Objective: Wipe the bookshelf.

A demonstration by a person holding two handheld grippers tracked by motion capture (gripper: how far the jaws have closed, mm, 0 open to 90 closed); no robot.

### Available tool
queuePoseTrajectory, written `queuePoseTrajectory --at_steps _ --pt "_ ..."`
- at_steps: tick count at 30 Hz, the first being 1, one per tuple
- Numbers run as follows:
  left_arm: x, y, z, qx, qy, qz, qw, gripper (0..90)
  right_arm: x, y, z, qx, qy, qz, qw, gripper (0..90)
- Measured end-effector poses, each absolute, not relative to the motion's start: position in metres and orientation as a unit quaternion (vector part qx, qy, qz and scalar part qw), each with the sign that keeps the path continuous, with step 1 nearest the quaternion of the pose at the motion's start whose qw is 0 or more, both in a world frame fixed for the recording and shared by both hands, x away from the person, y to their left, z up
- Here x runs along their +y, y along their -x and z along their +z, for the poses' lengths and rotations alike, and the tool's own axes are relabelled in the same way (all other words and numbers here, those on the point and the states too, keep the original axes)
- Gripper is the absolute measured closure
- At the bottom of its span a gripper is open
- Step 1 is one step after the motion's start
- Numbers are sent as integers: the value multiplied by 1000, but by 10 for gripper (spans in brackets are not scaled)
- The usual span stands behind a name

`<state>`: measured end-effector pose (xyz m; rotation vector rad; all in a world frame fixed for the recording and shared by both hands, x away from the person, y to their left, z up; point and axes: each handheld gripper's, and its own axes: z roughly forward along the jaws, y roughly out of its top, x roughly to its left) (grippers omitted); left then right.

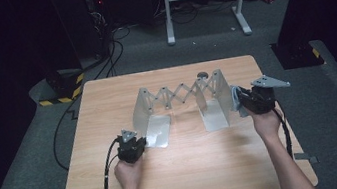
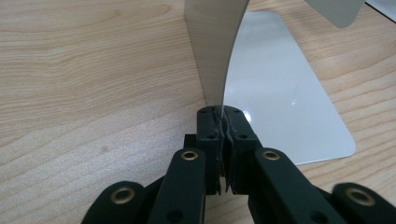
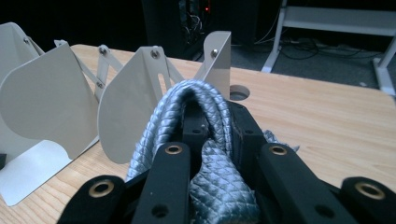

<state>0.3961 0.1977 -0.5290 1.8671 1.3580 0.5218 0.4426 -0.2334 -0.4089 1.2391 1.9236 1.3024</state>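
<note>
No writing is readable. One metal rack [image 1: 180,104] stands toward the tabletop's [image 1: 188,172] far edge. The left gripper [image 2: 219,122] pinches one rack plate; the right gripper [image 3: 210,126] clamps one grey braided rope [image 3: 187,107].

Bright table, dark surroundings, sharp

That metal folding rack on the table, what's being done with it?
A person works at a wooden table with a gripper in each hand. The left gripper is shut on the edge of the left panel of an expandable metal rack, pinning it in place. The right gripper is shut on a silvery-blue woven bag, held at the rack's right end, not yet slotted in.
</note>
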Motion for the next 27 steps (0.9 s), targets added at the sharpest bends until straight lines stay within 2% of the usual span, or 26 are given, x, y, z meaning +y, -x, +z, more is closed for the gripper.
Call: queuePoseTrajectory --at_steps 15,27 --pt "198 -396 -529 530 -731 204 378 856 -231 -444 -420 702 -465 482 243 802" --pt "198 -396 -529 530 -731 203 378 855 -228 -460 -462 717 -498 442 206 802"
